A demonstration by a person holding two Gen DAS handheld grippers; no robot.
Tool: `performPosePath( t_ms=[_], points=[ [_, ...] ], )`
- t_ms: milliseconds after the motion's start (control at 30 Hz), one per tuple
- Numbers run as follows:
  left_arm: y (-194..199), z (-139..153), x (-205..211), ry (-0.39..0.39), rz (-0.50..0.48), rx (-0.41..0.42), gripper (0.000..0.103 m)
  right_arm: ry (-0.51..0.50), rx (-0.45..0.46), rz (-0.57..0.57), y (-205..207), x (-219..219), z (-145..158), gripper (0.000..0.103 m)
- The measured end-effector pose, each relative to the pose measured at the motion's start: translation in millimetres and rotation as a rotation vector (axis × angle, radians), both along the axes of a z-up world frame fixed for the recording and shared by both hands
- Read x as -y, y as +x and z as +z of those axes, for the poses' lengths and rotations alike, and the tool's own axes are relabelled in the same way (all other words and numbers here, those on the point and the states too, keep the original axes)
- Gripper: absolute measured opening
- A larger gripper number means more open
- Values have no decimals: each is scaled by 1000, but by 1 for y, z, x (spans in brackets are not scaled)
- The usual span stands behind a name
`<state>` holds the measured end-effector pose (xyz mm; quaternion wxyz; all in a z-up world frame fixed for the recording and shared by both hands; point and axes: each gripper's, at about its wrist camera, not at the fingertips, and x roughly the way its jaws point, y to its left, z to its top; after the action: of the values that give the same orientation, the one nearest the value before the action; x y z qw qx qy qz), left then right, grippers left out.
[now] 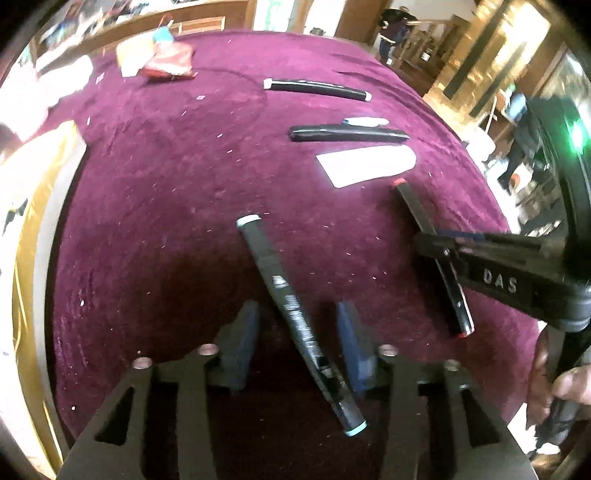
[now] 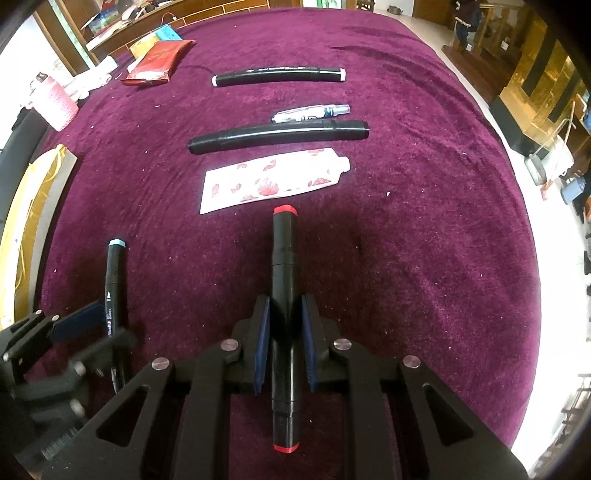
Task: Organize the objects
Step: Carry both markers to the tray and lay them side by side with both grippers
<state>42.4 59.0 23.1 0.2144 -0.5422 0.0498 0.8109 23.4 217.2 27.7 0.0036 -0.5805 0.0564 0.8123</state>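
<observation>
A purple cloth (image 2: pixel 424 258) covers the table. Across the middle, far to near, lie a marker (image 2: pixel 279 75), a pen (image 2: pixel 310 112), a black marker (image 2: pixel 279 136) just beside it and a flowered tube (image 2: pixel 273 181). A red packet (image 2: pixel 159 61) and a blue one (image 2: pixel 168 34) lie far left. A blue-capped marker (image 2: pixel 112 288) lies near left.

Lighting: bright daylight, washed-out glare at left and right frame edges; soft shadows on the purple surface (image 2: pixel 424 258) beneath the jaws. Quality: strong fisheye curvature, dark vignetted corners; left wrist view motion-blurred throughout, right wrist view sharper
</observation>
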Motion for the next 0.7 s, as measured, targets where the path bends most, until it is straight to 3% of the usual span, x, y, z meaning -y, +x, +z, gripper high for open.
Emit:
performPosePath(
  t_ms=[67,133,200,233,267,300,367,533,700],
  points=[
    [10,-3,-14,-64,-48,-55,61,19,-6,-4,0,3,0,15],
    [19,-6,-26,-117,-108,-113,63,36,-13,-7,-1,5,0,15],
    [14,-3,-18,-85,-106,-95,50,51,-19,1,0,7,0,16],
    [10,0,-10,-73,-89,-88,21,54,-19,8,0,8,0,17],
    [3,1,0,-37,-70,-61,11,51,-18,11,0,7,1,15],
    [-6,0,14,28,-36,-3,11,40,-16,4,0,5,1,14],
    [-14,-1,31,72,2,39,11,-5,-7,-20,2,0,2,14],
    [-11,7,55,127,31,41,11,-77,5,-64,6,-4,4,14],
    [-8,25,70,175,19,21,11,-215,-5,-70,7,8,13,14]
  ],
)
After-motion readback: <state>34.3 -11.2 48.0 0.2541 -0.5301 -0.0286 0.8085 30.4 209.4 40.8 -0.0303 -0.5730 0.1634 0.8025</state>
